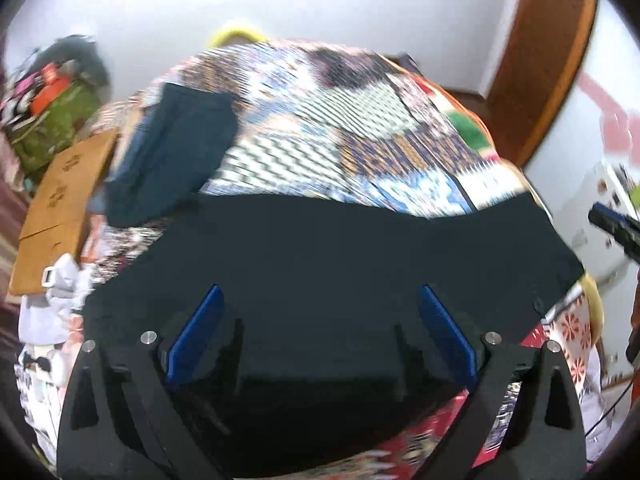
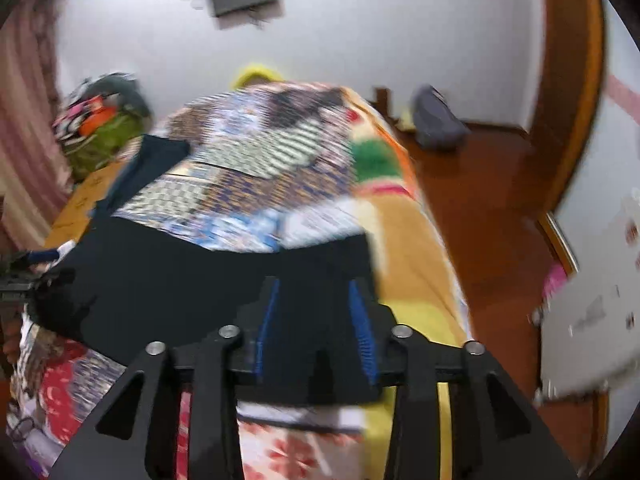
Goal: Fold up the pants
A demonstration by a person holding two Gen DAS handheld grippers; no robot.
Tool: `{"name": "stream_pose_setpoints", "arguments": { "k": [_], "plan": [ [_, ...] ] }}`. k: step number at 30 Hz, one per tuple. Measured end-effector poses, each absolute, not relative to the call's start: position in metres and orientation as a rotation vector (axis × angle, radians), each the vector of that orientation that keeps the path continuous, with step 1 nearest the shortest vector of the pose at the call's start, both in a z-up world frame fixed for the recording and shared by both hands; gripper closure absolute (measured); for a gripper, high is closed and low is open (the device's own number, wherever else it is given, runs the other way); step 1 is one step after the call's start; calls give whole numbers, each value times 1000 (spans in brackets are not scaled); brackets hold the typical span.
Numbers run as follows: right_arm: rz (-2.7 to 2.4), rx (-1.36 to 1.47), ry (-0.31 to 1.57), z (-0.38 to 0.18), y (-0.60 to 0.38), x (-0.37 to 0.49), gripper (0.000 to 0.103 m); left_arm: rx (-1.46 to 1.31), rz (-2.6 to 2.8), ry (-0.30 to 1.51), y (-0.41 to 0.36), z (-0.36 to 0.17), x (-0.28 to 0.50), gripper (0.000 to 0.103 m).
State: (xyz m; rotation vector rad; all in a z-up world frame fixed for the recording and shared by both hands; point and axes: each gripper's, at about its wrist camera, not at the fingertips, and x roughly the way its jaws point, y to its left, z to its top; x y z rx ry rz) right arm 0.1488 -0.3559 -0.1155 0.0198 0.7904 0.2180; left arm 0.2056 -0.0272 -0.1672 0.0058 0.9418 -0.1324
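Lying across the near end of a bed under a patchwork quilt [image 1: 340, 120], the black pants [image 1: 320, 248] are spread flat. Left tool [image 1: 320, 300] hovers above them, fingers wide apart. Right tool [image 2: 314, 292] sits over the right edge, fingers partly apart, nothing visibly clamped. Both views blurred.

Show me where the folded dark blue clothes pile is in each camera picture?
Left wrist view: the dark blue clothes pile lies upper left on the patchwork blanket, beyond the black pants.
Right wrist view: the same pile shows as a thinner strip, upper left.
Shared landmark: the green bag left of the pile.
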Motion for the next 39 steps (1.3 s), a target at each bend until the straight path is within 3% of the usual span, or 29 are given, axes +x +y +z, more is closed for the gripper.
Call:
{"name": "stream_pose_setpoints", "arguments": {
  "k": [4,11,16,22,25,32,36,39],
  "plan": [
    [354,-61,734,-102,-296,155,54,-46,-39,903,30,-153,201,5],
    [577,-135,744,-106,-200,181,54,-157,141,907,141,-161,194,4],
    [701,-208,798,-127,-133,209,54,-327,190,1009,219,-199,204,4],
    [810,-245,890,-157,-72,250,54,-361,219,1102,259,-247,221,5],
    [842,-252,934,-168,-47,272,54,-386,201,1168,270,-275,234,13],
    [895,-269,1015,-193,-2,314,55,-479,11,1241,263,-310,250,48],
    [908,-271,1085,-211,22,329,87,-453,4,1211,260,-307,247,61],
    [897,-309,1095,-219,29,330,94,-428,57,1181,262,-304,244,67]
  ]
}}
